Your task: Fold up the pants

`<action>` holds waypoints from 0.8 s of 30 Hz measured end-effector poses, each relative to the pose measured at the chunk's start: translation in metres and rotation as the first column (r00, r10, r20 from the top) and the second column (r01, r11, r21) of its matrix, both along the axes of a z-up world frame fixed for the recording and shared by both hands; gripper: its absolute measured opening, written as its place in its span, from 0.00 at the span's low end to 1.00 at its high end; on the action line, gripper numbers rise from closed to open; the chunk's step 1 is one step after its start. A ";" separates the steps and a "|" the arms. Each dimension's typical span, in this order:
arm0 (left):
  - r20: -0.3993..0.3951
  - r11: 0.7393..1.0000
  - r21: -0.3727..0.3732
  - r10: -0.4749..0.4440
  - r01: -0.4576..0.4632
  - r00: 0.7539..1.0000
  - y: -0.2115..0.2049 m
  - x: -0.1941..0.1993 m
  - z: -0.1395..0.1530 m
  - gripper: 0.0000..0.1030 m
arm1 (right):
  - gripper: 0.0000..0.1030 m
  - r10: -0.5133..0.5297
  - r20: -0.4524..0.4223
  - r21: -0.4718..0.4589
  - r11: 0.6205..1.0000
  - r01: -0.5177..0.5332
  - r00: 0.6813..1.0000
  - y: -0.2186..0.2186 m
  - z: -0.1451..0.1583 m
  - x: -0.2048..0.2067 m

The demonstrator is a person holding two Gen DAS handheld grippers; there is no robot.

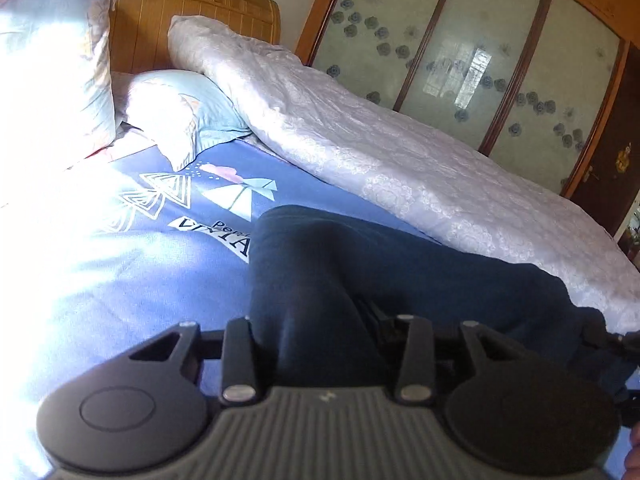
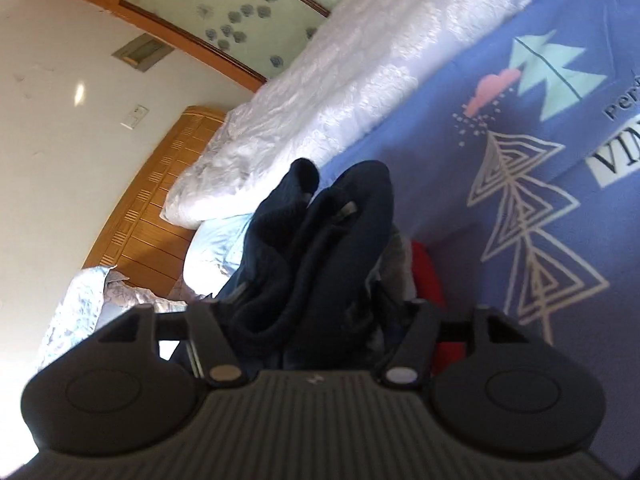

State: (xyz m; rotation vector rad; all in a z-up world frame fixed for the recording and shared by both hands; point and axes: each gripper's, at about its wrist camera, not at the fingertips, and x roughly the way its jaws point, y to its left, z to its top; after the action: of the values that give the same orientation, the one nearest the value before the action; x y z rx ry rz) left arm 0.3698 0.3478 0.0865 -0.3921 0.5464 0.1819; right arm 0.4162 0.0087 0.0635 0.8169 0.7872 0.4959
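Dark navy pants (image 1: pixel 384 264) lie on a blue patterned bedsheet (image 1: pixel 160 272), stretching to the right in the left wrist view. My left gripper (image 1: pixel 320 332) is shut on the pants; the cloth bunches between its jaws and hides the fingertips. In the right wrist view the pants (image 2: pixel 320 248) hang bunched in folds, lifted off the sheet (image 2: pixel 500 120). My right gripper (image 2: pixel 316 320) is shut on the pants, its fingertips buried in the cloth.
A rolled white quilt (image 1: pixel 380 152) lies along the bed's far side. Pillows (image 1: pixel 180 116) sit by the wooden headboard (image 1: pixel 192 28). A wardrobe with frosted flowered doors (image 1: pixel 480 52) stands behind. Something red (image 2: pixel 428 272) shows beneath the pants in the right wrist view.
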 end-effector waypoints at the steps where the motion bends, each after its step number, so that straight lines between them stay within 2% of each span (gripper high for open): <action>1: -0.009 1.000 0.014 0.011 -0.011 1.000 0.000 -0.009 0.006 0.41 | 0.67 -0.011 0.017 -0.037 0.999 0.011 1.000 -0.007 0.009 -0.006; 4: -0.033 0.996 0.073 0.056 -0.053 0.998 -0.012 -0.051 0.030 0.47 | 0.67 -0.032 0.053 -0.124 0.992 0.039 0.998 -0.024 0.041 -0.035; 7: -0.047 0.992 0.125 0.041 -0.035 0.998 -0.034 -0.109 0.047 0.50 | 0.67 -0.003 0.075 -0.191 0.981 0.017 0.997 -0.037 0.064 -0.098; 10: -0.066 0.990 0.142 -0.013 0.023 0.998 -0.065 -0.177 0.052 0.57 | 0.67 0.094 0.070 -0.312 0.948 -0.067 0.993 -0.037 0.067 -0.163; 13: -0.081 0.992 0.104 -0.063 0.071 0.995 -0.102 -0.246 0.046 0.59 | 0.67 0.186 0.046 -0.422 0.894 -0.150 0.981 -0.032 0.052 -0.239; 16: -0.110 0.992 0.090 -0.083 0.093 0.990 -0.134 -0.296 0.037 0.61 | 0.67 0.221 0.054 -0.478 0.862 -0.169 0.974 -0.034 0.047 -0.312; 18: -0.130 0.987 0.108 -0.107 0.121 0.986 -0.155 -0.323 0.035 0.62 | 0.68 0.213 0.064 -0.484 0.861 -0.156 0.975 -0.037 0.049 -0.353; 20: -0.150 0.978 0.145 -0.127 0.149 0.981 -0.174 -0.343 0.038 0.66 | 0.74 0.188 0.081 -0.486 0.865 -0.126 0.979 -0.039 0.055 -0.385; 22: -0.147 0.971 0.165 -0.147 0.171 0.978 -0.189 -0.360 0.045 0.80 | 0.83 0.163 0.111 -0.503 0.860 -0.086 0.980 -0.042 0.062 -0.413; 24: -0.130 0.967 0.179 -0.157 0.179 0.979 -0.199 -0.377 0.051 0.88 | 0.88 0.146 0.143 -0.518 0.854 -0.052 0.979 -0.043 0.071 -0.434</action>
State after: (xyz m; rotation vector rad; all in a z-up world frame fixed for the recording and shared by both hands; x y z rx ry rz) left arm -0.0075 0.1484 0.1378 -0.1484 0.6673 0.0920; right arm -0.0183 -0.0347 0.1346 0.2301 0.7501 0.4155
